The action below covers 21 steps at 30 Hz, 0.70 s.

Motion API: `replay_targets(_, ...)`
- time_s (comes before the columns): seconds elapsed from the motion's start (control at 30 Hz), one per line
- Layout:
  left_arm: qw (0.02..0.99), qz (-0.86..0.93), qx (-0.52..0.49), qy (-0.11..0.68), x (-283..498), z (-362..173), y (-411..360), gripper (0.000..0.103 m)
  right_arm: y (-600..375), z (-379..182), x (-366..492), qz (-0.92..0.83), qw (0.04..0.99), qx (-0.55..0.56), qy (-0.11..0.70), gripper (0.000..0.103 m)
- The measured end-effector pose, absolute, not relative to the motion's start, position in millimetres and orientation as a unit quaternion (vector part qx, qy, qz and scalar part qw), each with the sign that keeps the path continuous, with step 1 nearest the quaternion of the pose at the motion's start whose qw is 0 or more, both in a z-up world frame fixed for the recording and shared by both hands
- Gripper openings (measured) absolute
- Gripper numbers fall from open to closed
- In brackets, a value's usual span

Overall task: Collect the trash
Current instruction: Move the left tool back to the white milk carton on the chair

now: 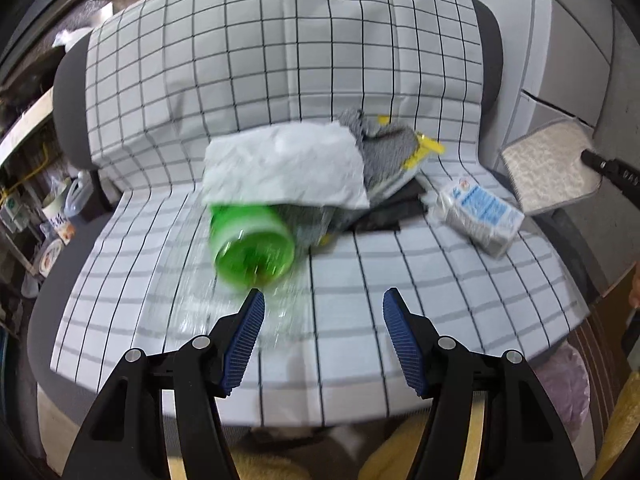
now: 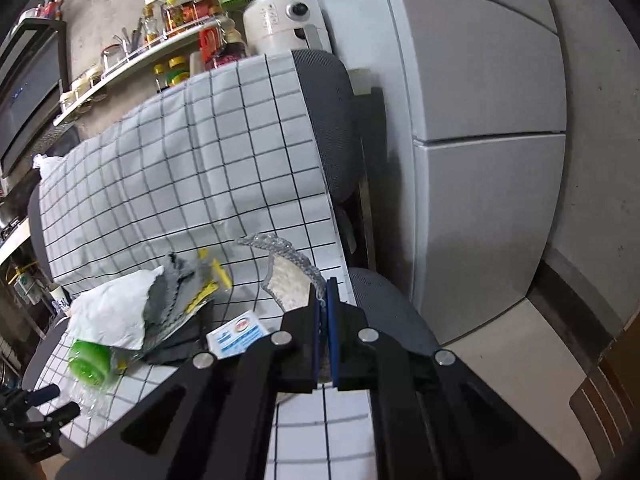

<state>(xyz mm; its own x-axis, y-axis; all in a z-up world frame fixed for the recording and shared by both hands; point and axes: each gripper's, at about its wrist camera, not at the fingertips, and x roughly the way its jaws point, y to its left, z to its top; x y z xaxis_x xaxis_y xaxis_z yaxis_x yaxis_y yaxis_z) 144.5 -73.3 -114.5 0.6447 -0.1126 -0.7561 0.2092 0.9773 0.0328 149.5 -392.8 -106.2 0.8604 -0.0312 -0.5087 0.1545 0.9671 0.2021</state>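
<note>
A pile of trash lies on a chair seat covered by a checked cloth [image 1: 360, 280]. In it are a white paper towel [image 1: 284, 168], a clear bottle with a green label [image 1: 252, 244], a grey and yellow rag [image 1: 388, 148], a black scrap [image 1: 384, 212] and a blue-white tissue pack [image 1: 480, 208]. My left gripper [image 1: 324, 300] is open just in front of the bottle, whose clear end blurs beside the left finger; nothing is clamped. My right gripper [image 2: 323, 292] is shut on a bubble-wrap pad [image 2: 292, 280], lifted off the seat's right side. In the left wrist view that pad [image 1: 552, 168] hangs at the right.
A grey fridge [image 2: 480, 120] stands right of the chair, with pale floor [image 2: 520, 340] below it. Behind the chair back are a shelf of jars and bottles [image 2: 160, 48] and a white appliance [image 2: 284, 20]. A pink plastic bag [image 1: 568, 384] sits low beside the seat's right front.
</note>
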Motion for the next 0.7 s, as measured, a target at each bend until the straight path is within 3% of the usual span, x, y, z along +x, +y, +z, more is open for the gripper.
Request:
replay_targets(0.33, 0.893, -0.088, 0.071, 0.437, 170, -136, -86, 0.063, -376, -191, 195, 0.045, 0.899, 0.17, 0.401, 0.004)
replay_targets(0.57, 0.891, -0.087, 0.062, 0.441, 168, -137, -78, 0.063, -323, -186, 159, 0.155, 0.874, 0.167, 0.428, 0.004)
replay_targets(0.7, 0.89, -0.104, 0.065, 0.44, 164, -137, -82, 0.065, -318, -162, 136, 0.125, 0.893, 0.15, 0.406, 0.004)
